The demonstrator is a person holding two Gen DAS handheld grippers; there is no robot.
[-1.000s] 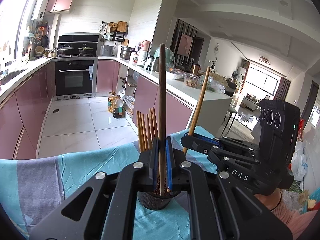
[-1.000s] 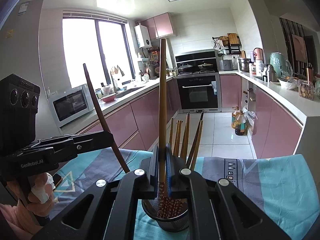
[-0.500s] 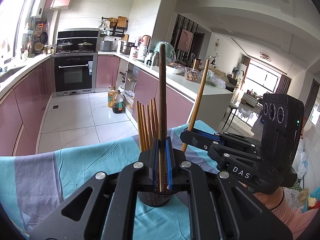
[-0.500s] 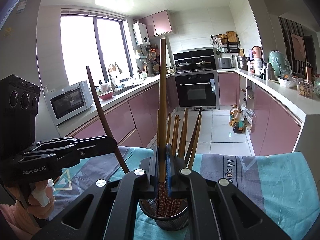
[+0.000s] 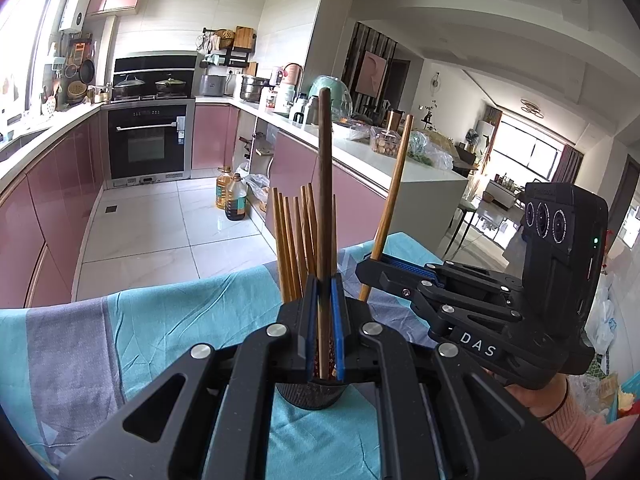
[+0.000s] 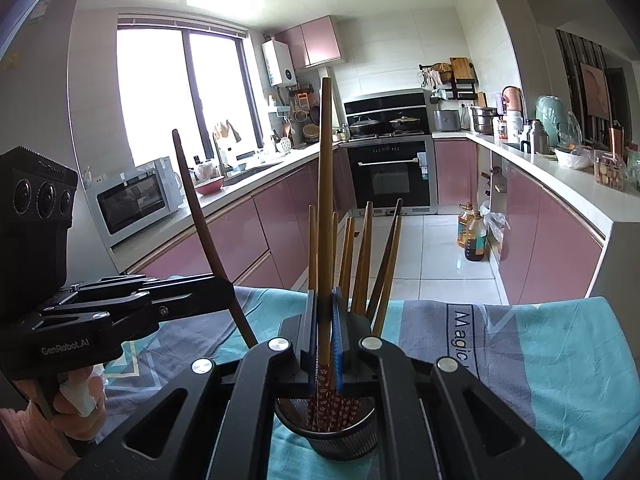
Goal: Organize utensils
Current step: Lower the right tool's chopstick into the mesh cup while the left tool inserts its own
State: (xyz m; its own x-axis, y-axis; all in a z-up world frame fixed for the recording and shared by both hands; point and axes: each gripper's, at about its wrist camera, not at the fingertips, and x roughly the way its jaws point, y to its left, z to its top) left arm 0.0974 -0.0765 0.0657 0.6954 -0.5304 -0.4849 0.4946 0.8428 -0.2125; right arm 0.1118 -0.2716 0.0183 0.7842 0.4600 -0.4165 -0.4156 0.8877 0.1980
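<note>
Kitchen: two tools (image 5: 325, 308) (image 6: 325, 312), two gripped chopsticks (image 5: 325, 200) (image 6: 326, 200).

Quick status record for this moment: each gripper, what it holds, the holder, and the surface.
left gripper: shut on a dark chopstick, held upright above the holder
right gripper: shut on a light chopstick, held upright above the holder
holder: dark mesh cup, standing upright, with several chopsticks already in it
surface: blue and grey cloth
step left: both held chopsticks not yet released
</note>
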